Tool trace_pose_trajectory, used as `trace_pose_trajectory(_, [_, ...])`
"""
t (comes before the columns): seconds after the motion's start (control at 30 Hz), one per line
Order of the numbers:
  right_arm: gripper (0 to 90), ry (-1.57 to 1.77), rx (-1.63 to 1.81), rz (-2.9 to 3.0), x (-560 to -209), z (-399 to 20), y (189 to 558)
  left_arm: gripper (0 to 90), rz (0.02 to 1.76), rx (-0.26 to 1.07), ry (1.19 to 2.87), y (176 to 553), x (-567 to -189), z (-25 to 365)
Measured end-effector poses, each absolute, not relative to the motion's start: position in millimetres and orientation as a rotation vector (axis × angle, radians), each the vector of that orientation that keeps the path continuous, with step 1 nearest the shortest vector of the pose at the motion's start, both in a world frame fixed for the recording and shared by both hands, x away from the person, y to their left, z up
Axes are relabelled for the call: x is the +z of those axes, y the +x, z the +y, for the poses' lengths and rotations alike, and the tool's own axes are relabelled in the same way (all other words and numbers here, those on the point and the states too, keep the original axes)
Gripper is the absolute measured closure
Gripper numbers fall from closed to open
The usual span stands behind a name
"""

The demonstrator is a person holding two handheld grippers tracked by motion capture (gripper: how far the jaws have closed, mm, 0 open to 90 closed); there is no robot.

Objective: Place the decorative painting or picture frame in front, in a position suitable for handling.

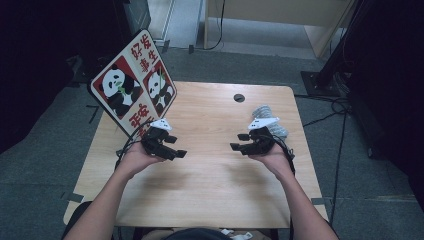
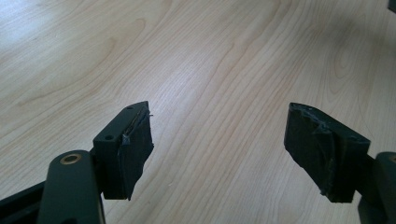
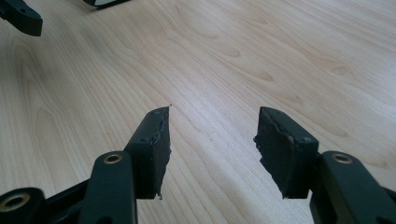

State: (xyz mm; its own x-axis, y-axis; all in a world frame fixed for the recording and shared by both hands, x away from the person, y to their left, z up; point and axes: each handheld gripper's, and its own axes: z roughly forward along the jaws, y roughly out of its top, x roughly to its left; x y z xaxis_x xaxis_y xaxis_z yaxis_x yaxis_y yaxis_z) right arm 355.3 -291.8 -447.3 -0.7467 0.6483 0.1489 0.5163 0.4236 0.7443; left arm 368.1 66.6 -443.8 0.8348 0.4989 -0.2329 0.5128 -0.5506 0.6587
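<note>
Both grippers' jaws apart, nothing between them: left gripper (image 1: 172,150), right gripper (image 1: 241,142). Panda bag (image 1: 134,87) behind left jaws could topple if bumped.

The desk (image 1: 210,170) is a light wood-grain top with rounded corners and a round cable hole (image 1: 239,98) near its twelve o'clock edge. A panda sign (image 1: 134,85) (red characters on white) stands tilted at ten o'clock. A pale grey coiled bundle (image 1: 267,117) lies at two o'clock.
</note>
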Motion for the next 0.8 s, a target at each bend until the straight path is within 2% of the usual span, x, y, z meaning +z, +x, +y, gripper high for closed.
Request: trace_pose_trajectory(0.8, [42.6,1.004,1.17,2.577,-446,-285,363,28.3,0.782,-0.007,2.189,356,-431,91])
